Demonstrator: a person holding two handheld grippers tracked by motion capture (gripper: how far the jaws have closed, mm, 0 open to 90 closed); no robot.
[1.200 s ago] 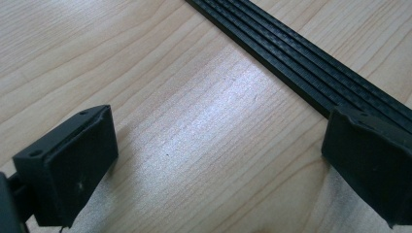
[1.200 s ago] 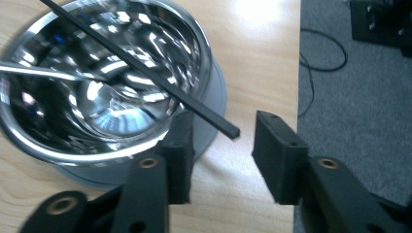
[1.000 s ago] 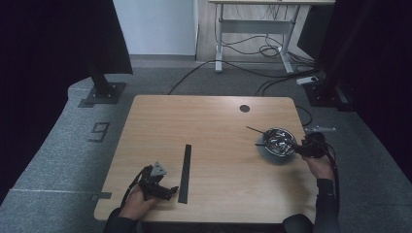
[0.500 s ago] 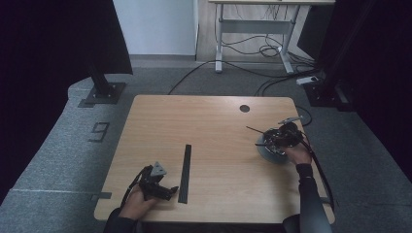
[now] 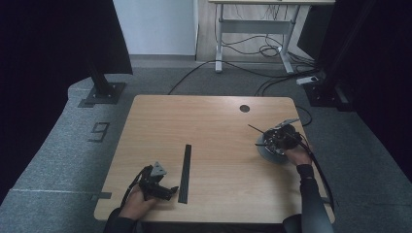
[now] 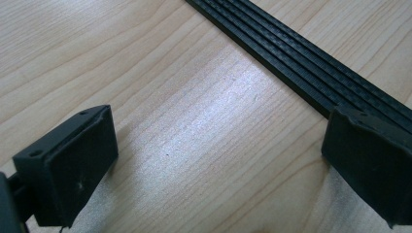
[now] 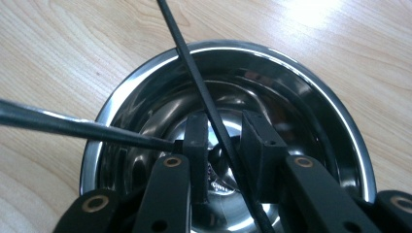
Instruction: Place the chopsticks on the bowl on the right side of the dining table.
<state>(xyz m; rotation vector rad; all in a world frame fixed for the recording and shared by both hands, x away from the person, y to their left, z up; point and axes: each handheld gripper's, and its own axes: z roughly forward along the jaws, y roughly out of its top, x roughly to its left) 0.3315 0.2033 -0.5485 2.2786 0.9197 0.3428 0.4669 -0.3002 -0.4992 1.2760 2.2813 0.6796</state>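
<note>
Sitting at the table's (image 5: 214, 116) right edge, steel bowl (image 7: 145, 87); right gripper (image 7: 226, 138) inside it, jaws just narrowing, thin black rod (image 7: 194, 73) between them, grip uncertain. Left gripper (image 6: 214, 160), wide, empty, near-left beside black strip (image 5: 184, 165).

Shiny silver bowl (image 7: 335, 126), black ribbed strip (image 6: 311, 73), pale wood-grain table (image 5: 214, 126).

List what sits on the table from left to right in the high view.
Left gripper in the person's hand → long black strip lying flat → round hole in the tabletop → steel bowl with the right gripper reaching into it.
</note>
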